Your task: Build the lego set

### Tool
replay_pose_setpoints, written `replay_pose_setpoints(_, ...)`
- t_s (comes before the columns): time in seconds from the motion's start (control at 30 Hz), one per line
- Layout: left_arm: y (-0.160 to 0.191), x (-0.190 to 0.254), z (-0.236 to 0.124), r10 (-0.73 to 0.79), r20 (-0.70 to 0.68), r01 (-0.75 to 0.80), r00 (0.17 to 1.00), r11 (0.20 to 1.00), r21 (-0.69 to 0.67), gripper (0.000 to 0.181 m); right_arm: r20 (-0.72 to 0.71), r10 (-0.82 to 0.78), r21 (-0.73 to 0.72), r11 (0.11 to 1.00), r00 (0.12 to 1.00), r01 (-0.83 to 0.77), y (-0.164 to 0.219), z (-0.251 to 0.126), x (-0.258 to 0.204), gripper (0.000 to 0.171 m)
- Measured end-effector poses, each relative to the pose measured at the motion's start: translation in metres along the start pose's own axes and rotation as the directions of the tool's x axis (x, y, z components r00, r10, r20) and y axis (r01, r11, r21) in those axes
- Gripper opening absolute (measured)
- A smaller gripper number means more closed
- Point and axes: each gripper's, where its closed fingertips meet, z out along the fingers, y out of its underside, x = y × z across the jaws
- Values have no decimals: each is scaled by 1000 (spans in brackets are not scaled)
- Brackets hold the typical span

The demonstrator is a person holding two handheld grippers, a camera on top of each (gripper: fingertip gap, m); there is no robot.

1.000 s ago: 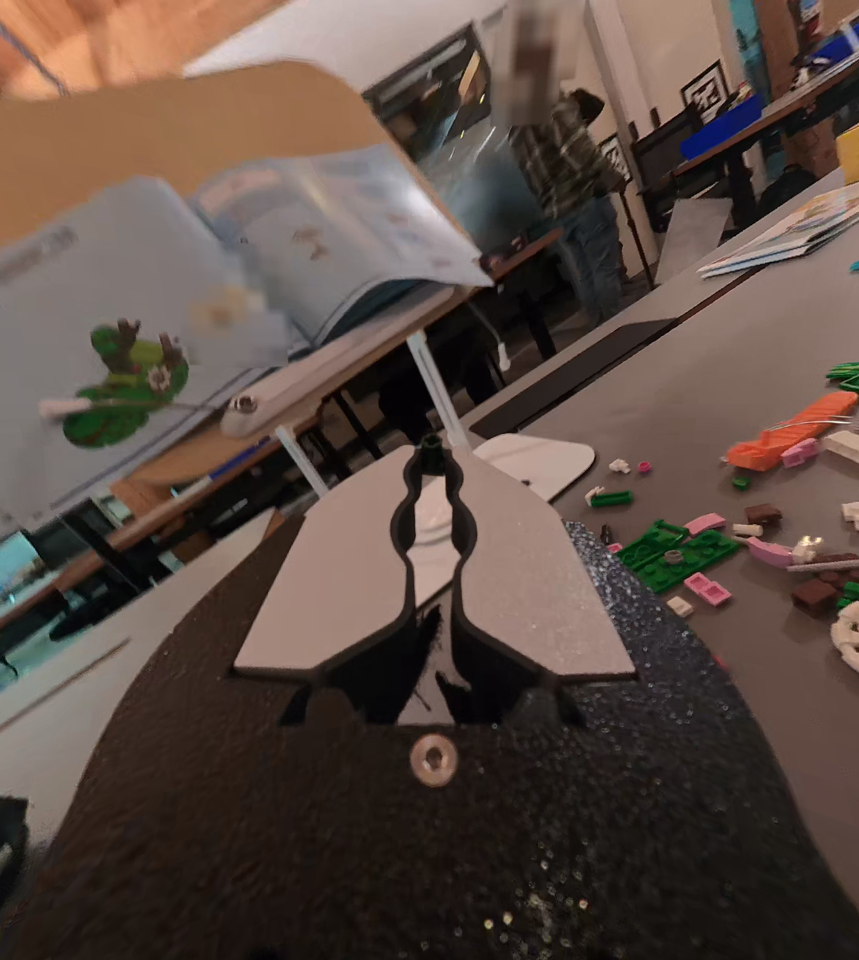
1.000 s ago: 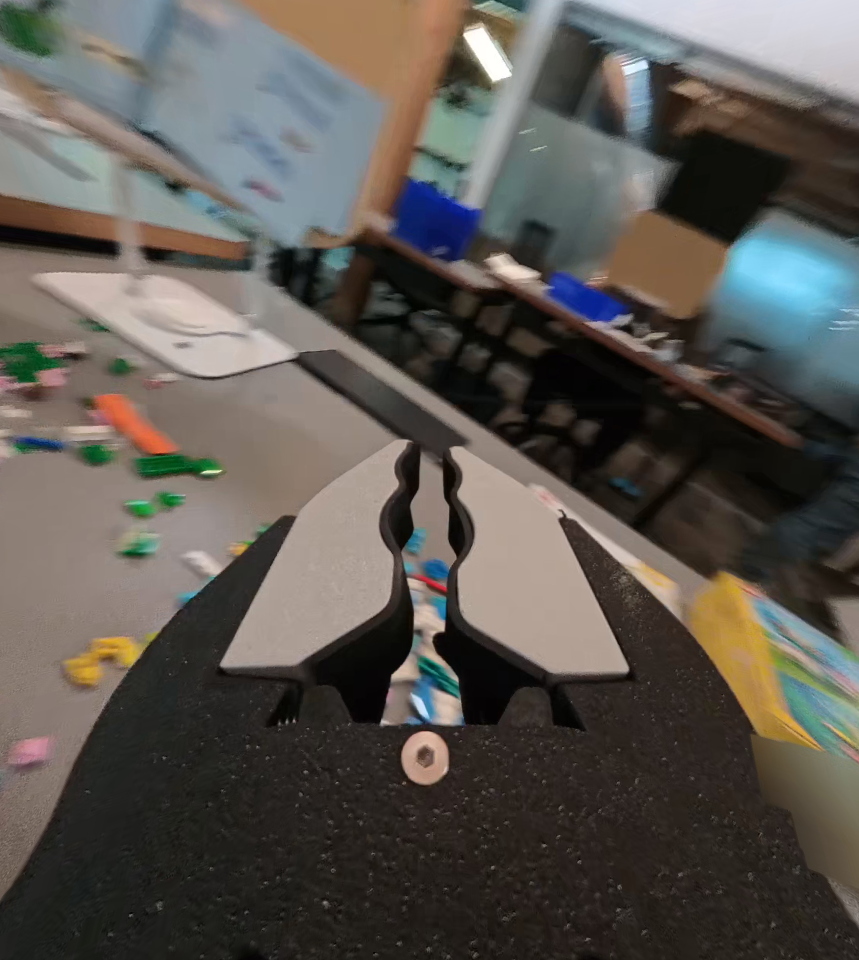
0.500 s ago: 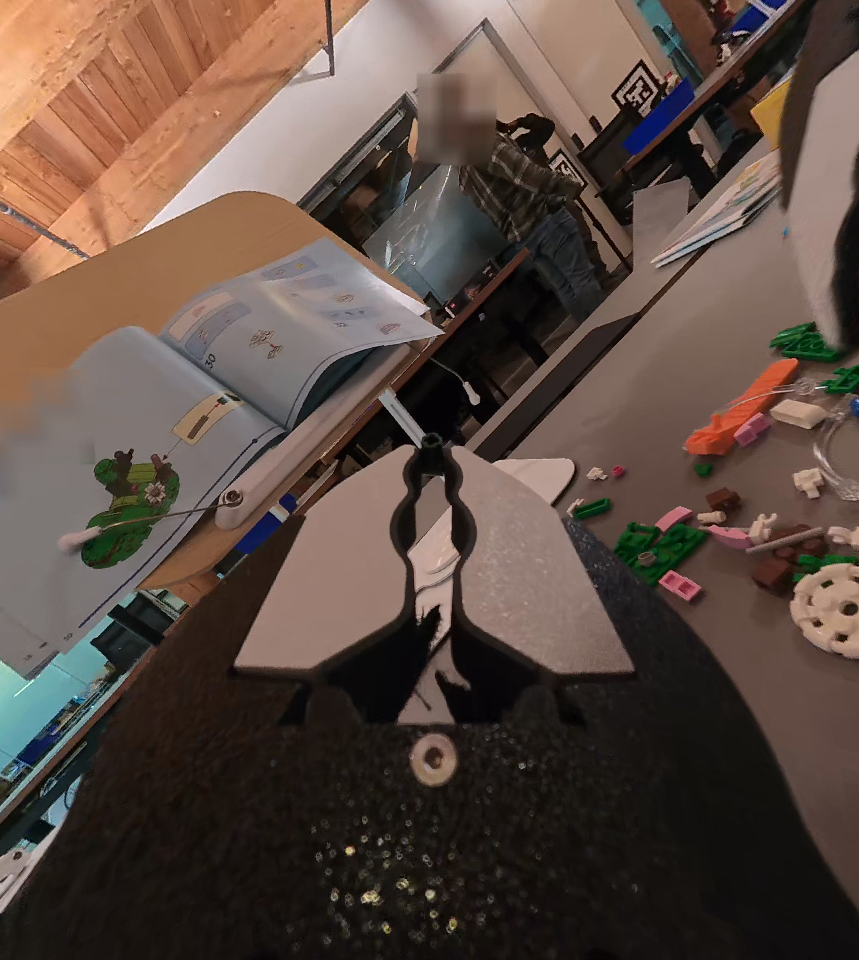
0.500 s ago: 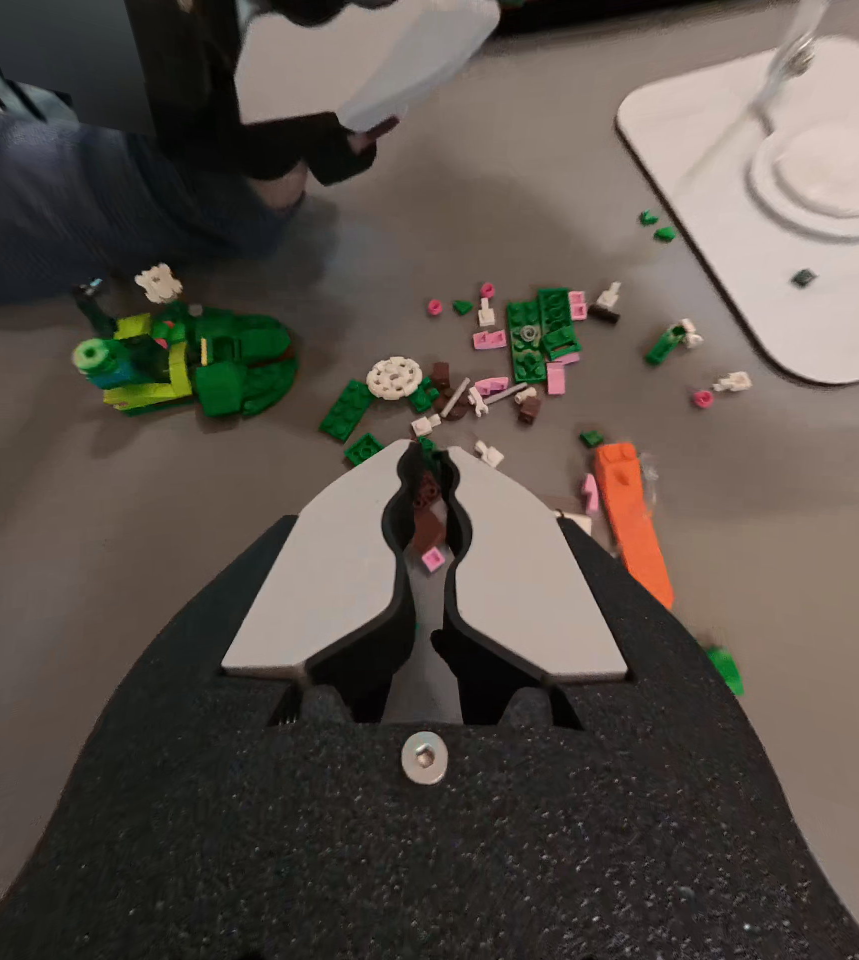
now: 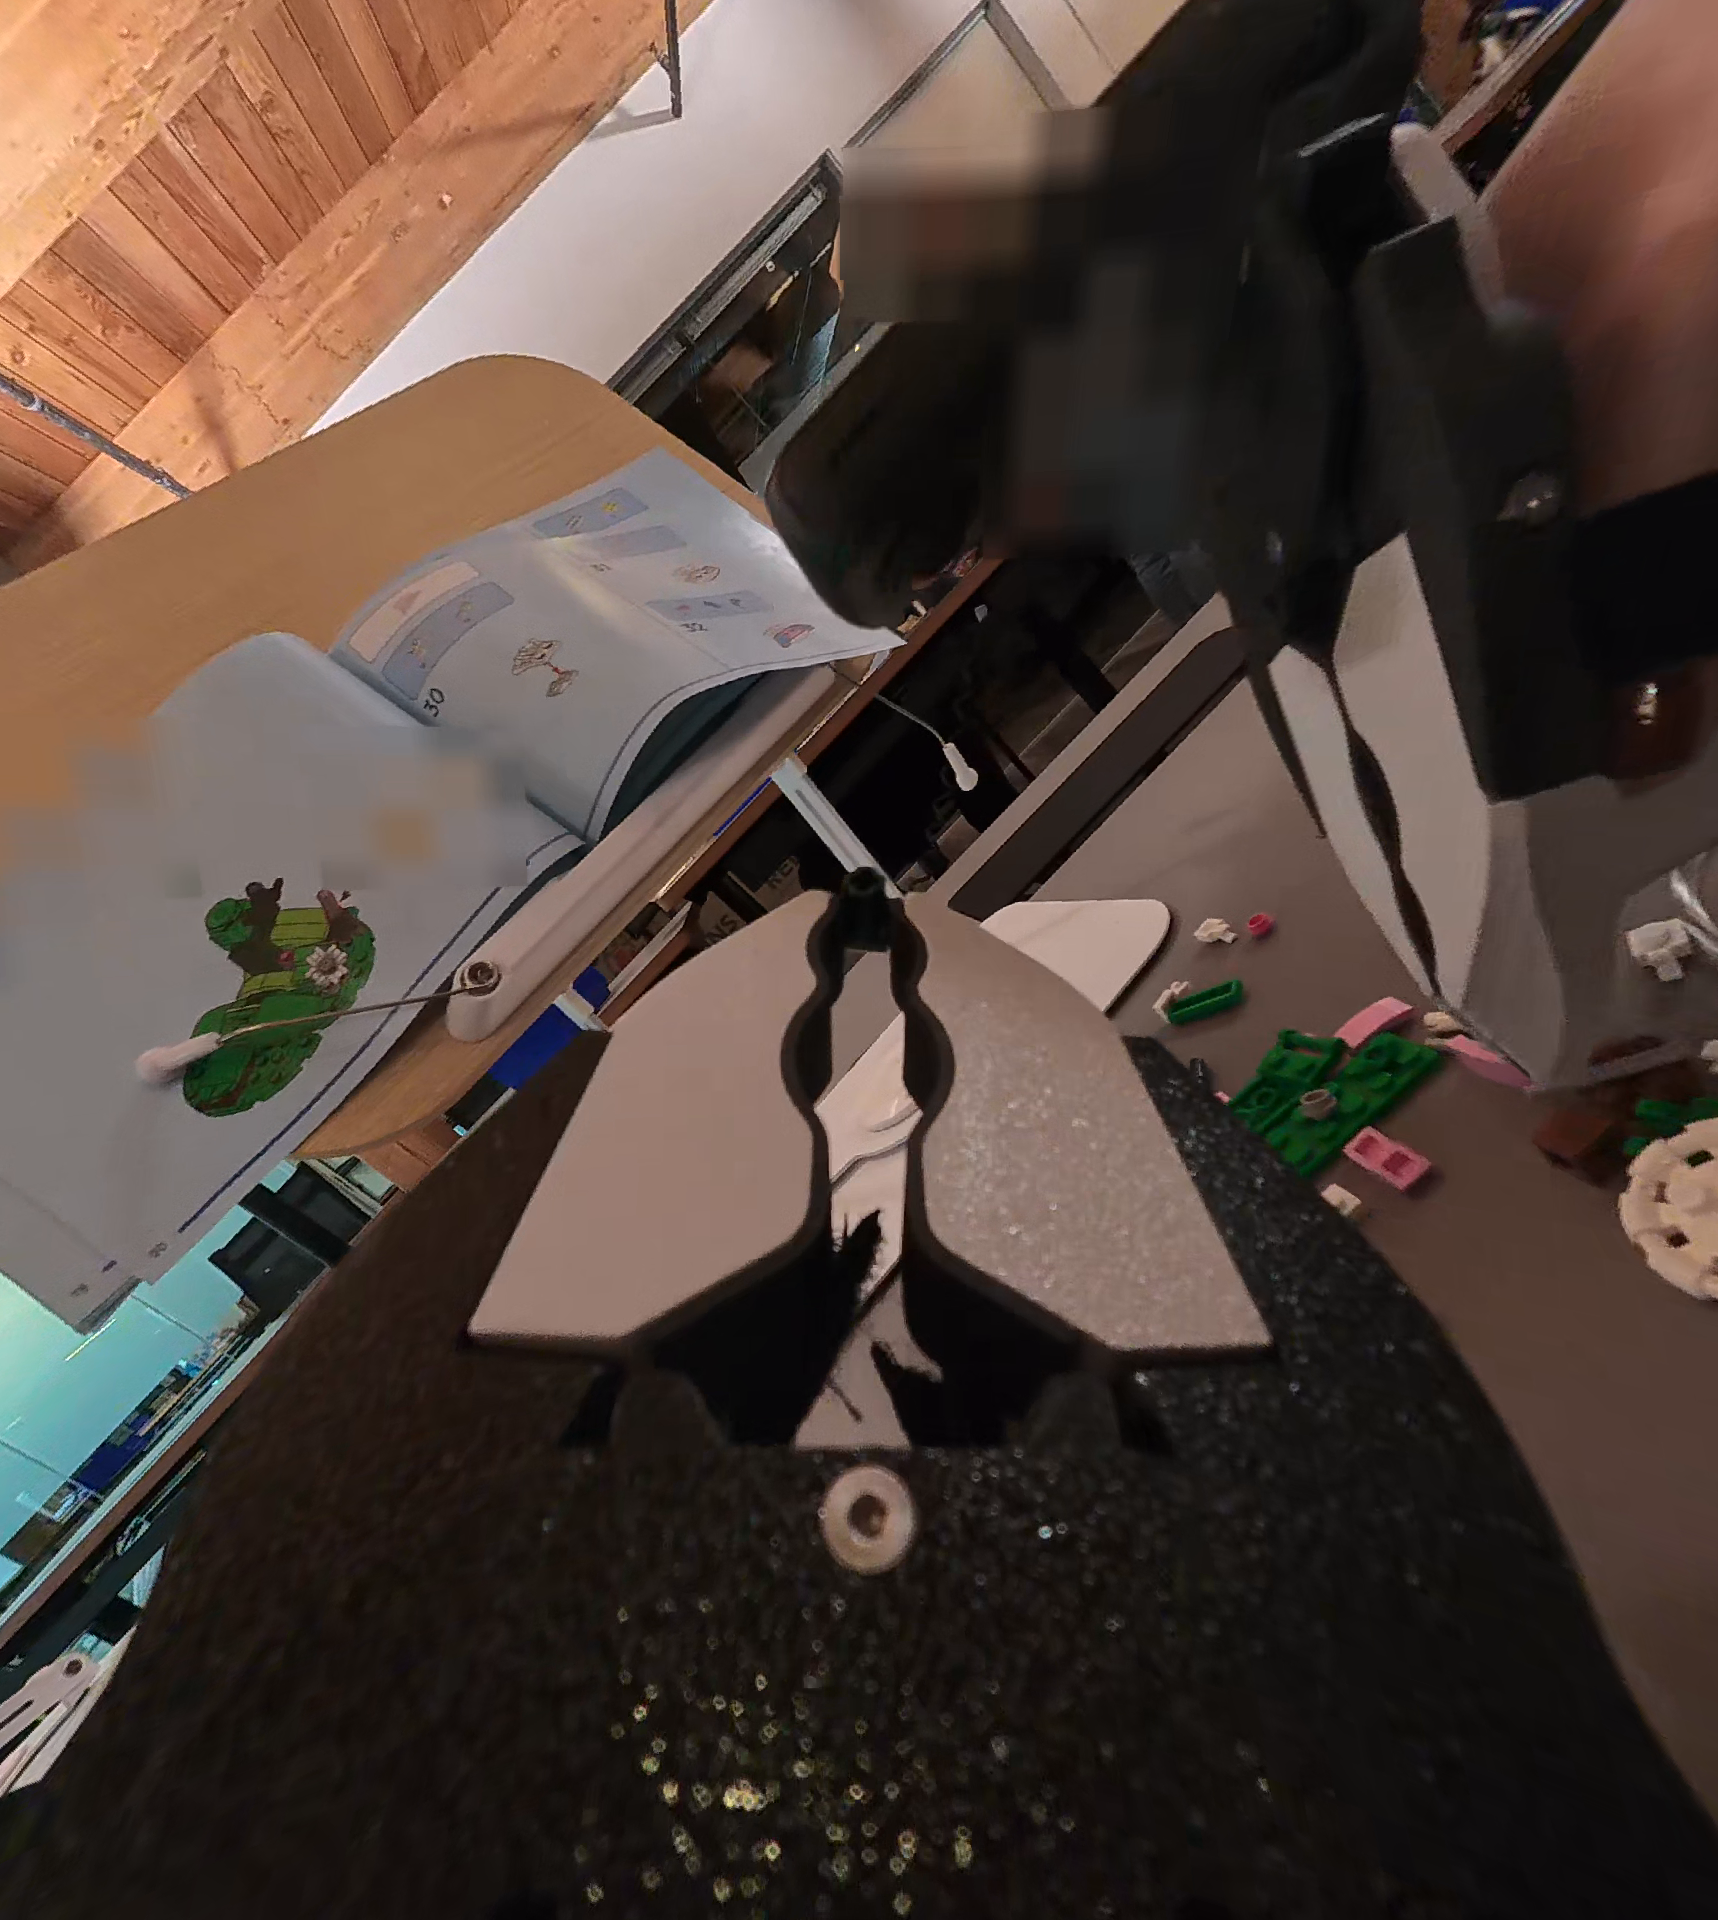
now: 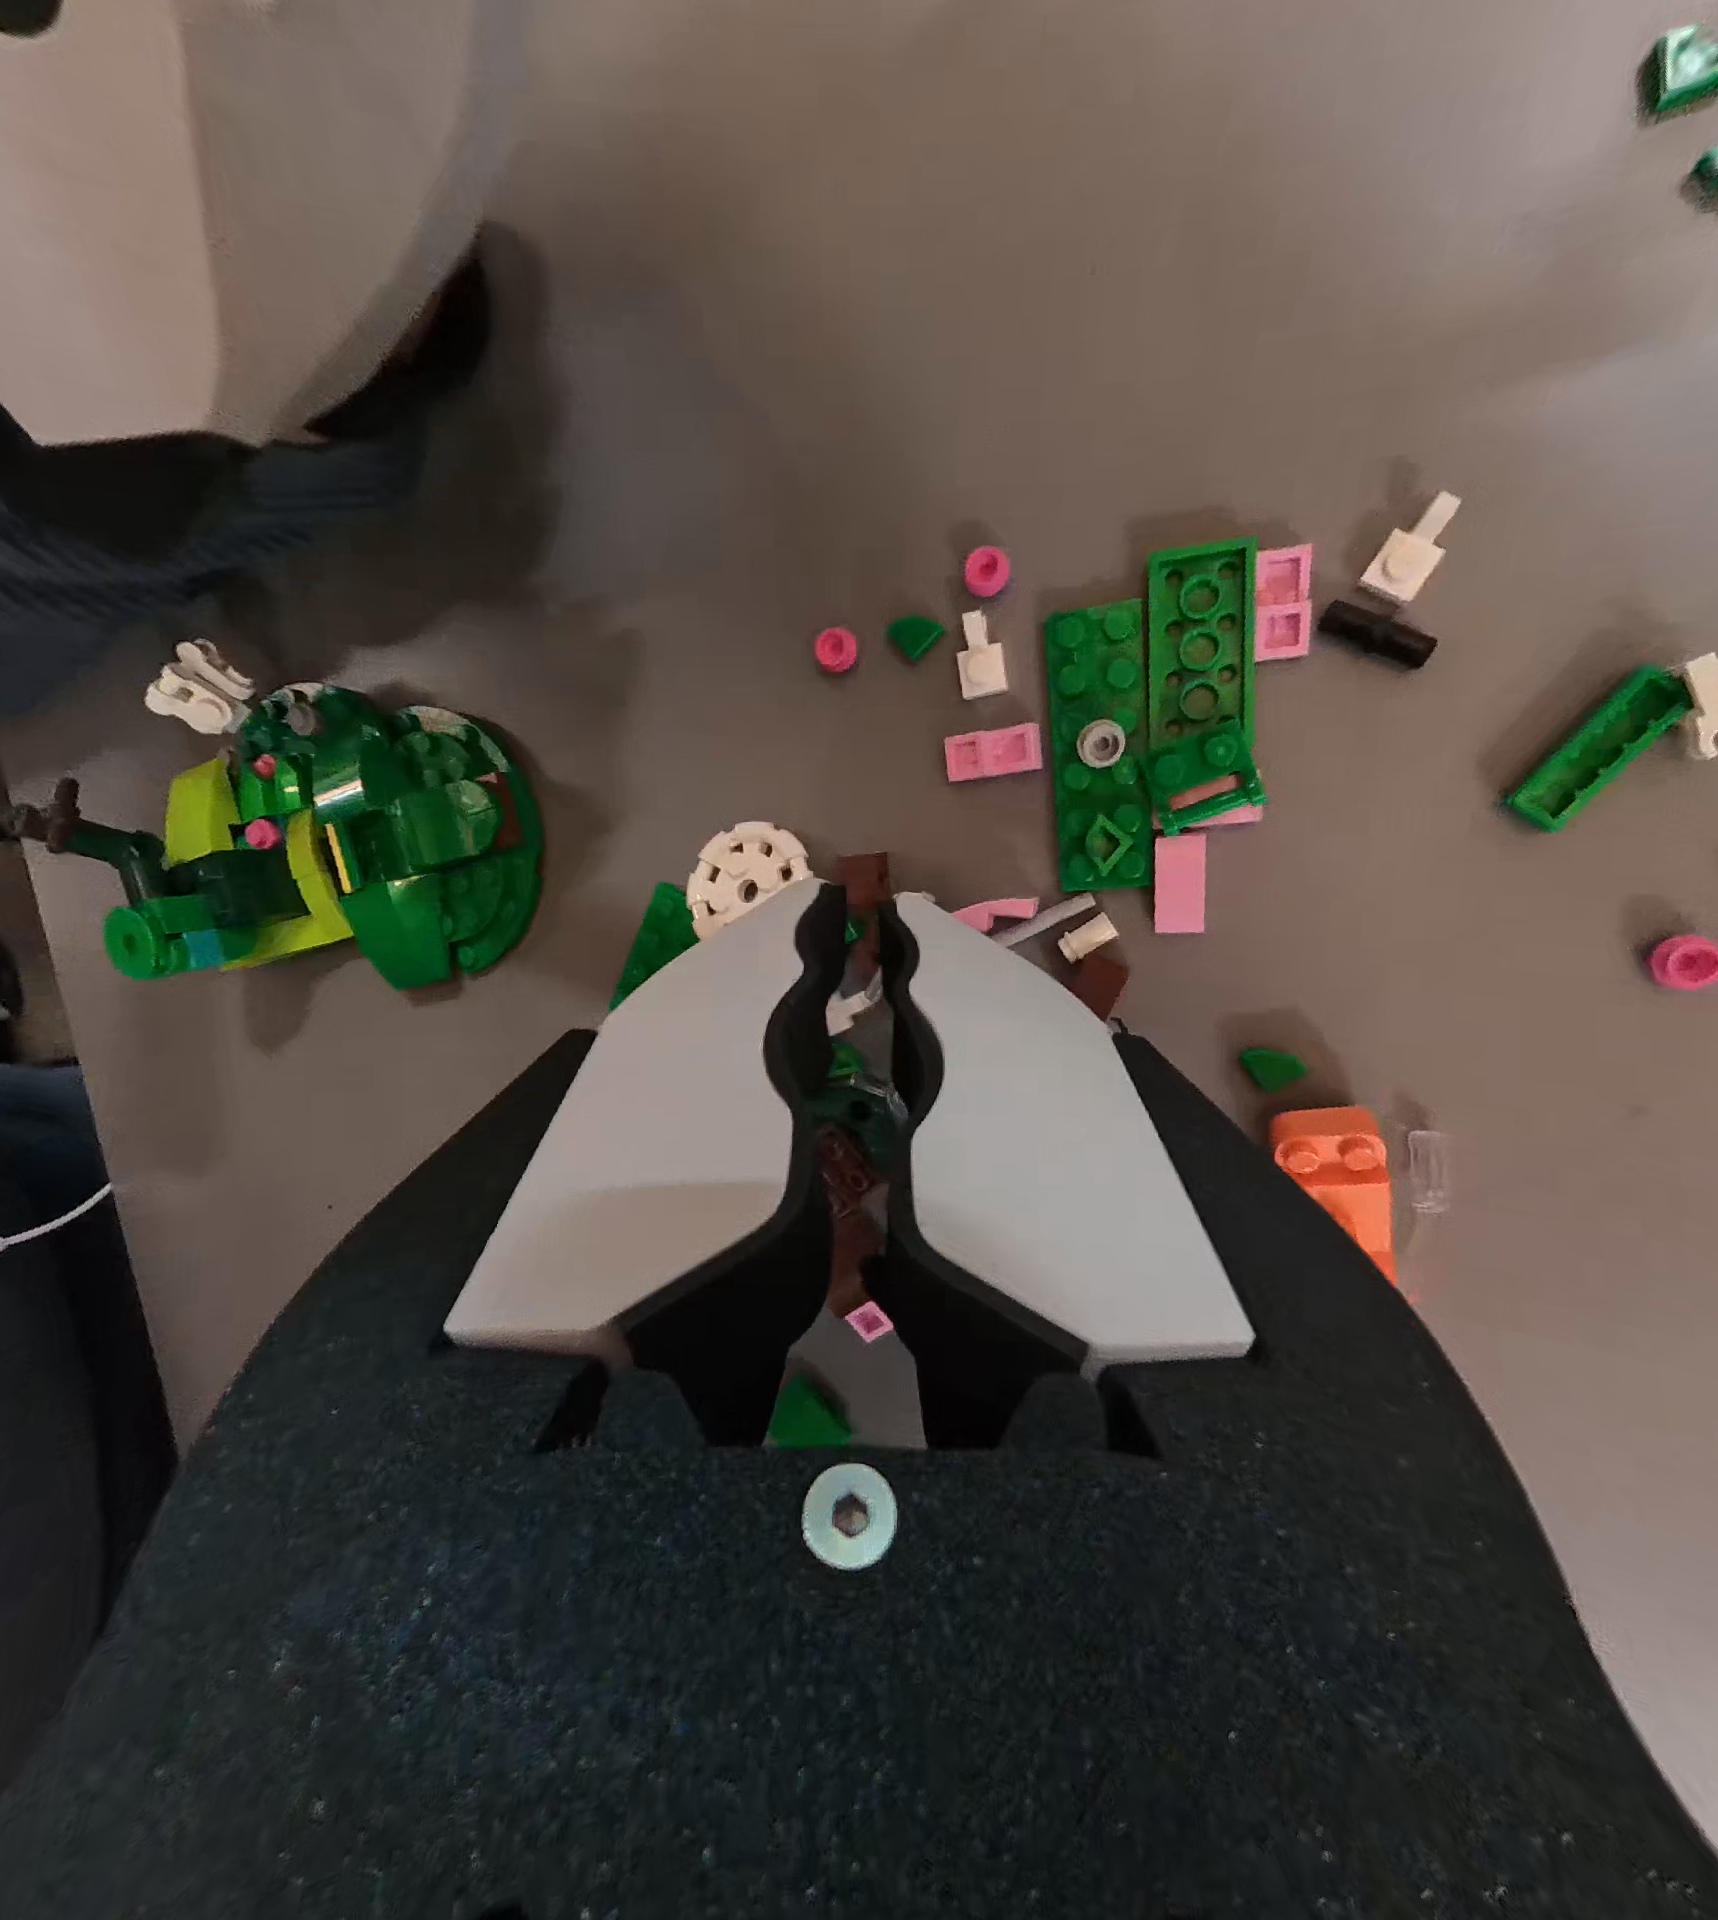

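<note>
left claw (image 5: 863,920): your tips pinch a small black piece, raised off the counter (image 6: 938,312).
right claw (image 6: 860,914): narrow gap, empty, low over loose bricks.
build (image 6: 335,831): lies left.
risk: descending here could scatter the crowded brown brick (image 6: 863,873).

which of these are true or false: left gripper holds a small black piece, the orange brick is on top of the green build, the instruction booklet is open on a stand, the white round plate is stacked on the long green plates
1. The left gripper holds a small black piece at its fingertips. True.
2. The orange brick sits on top of the green build. False: it lies on the table, far across from the build.
3. The instruction booklet is open on a stand. True.
4. The white round plate is stacked on the long green plates. False: it lies on the table apart from them, near the right gripper.
</note>
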Motion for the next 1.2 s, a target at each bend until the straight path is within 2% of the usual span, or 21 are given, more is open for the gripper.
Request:
replay_pose_setpoints(0.27, 4, -4, 0, -25, 18, 25, 1000, 1000, -13, 8, -77, -48, 88, 995, 996, 55, -12, -11, 5, 6)
replay_pose_setpoints(0.5, 6, -4, 0, -28, 14, 29, 999, 999, -22, 8, -50, -17, 214, 976, 999, 27, -16, -21, -2, 9)
replay_pose_setpoints(0.8, 7, -3, 1, -34, 12, 34, 999, 999, -24, 8, -88, -43, 240, 969, 995, 63, -21, -31, -1, 8)
replay_pose_setpoints(1.2, 9, -4, 0, -52, 15, 52, 999, 998, -30, 8, -85, -42, 231, 971, 996, 60, -20, -19, 3, 4)
